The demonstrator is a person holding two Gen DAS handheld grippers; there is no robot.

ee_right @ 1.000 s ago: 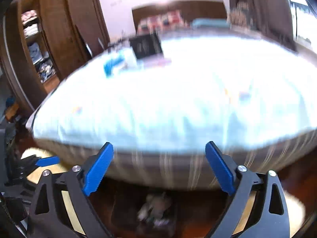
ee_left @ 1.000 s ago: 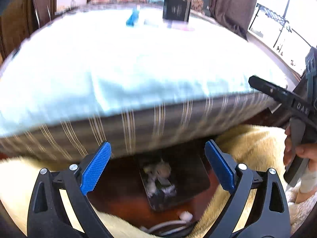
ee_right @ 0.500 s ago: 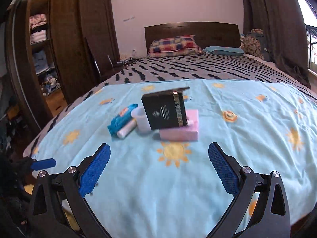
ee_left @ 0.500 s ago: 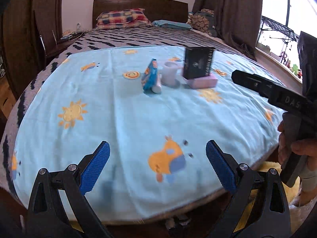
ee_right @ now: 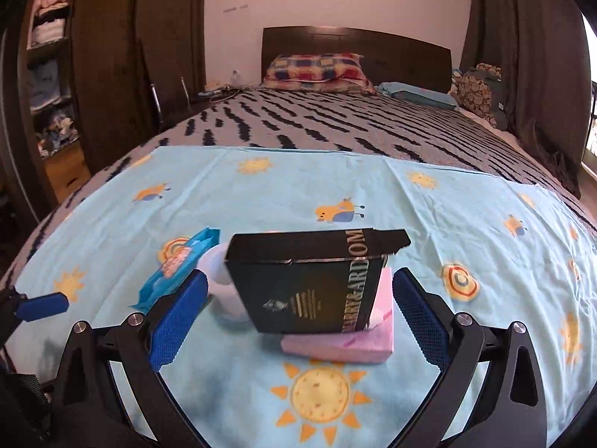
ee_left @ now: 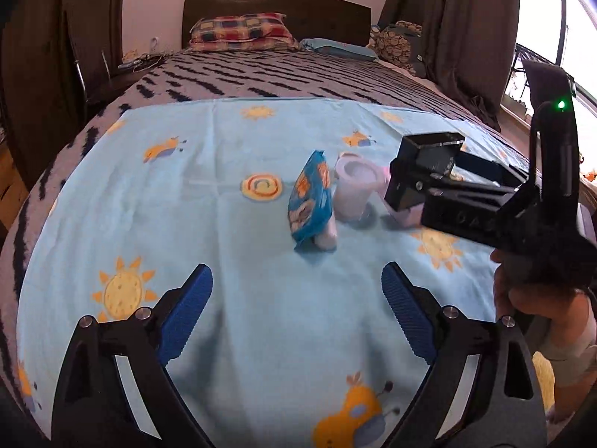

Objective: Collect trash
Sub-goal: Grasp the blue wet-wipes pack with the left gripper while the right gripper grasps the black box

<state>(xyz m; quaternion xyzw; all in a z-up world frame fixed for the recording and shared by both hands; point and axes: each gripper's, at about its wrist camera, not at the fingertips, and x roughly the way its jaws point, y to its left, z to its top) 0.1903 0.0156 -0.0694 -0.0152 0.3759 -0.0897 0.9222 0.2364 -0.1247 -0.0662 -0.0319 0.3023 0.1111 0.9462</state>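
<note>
Right gripper (ee_right: pixel 300 313) sits spread wide, blue ribbed pads either side of the black box (ee_right: pixel 309 283) without touching it; we judge it's lined up to take that item first. Left gripper (ee_left: pixel 296 313) is also wide but its jaws are closing, nothing between them, aimed at bare blanket short of the pile.

Largest down: bed (ee_right: pixel 335 127), soft, grey cover with dark wavy stripes. Over its near end lies a light blue blanket (ee_left: pixel 186 224), flat cloth with printed suns and snails, so trash rests on a yielding surface. All trash is bunched together mid-blanket, easy reach for both hands. Black box is rigid cardboard, glossy, gold lettering, flap open, tilted and leaning on the pink pack (ee_right: pixel 347 347), a soft flat rectangular packet beneath it. Blue snack wrapper (ee_left: pixel 309 201), crinkly foil, stands propped on edge against something pale. Pale plastic cup (ee_left: pixel 354 190), round and smooth, sits between wrapper and box.
</note>
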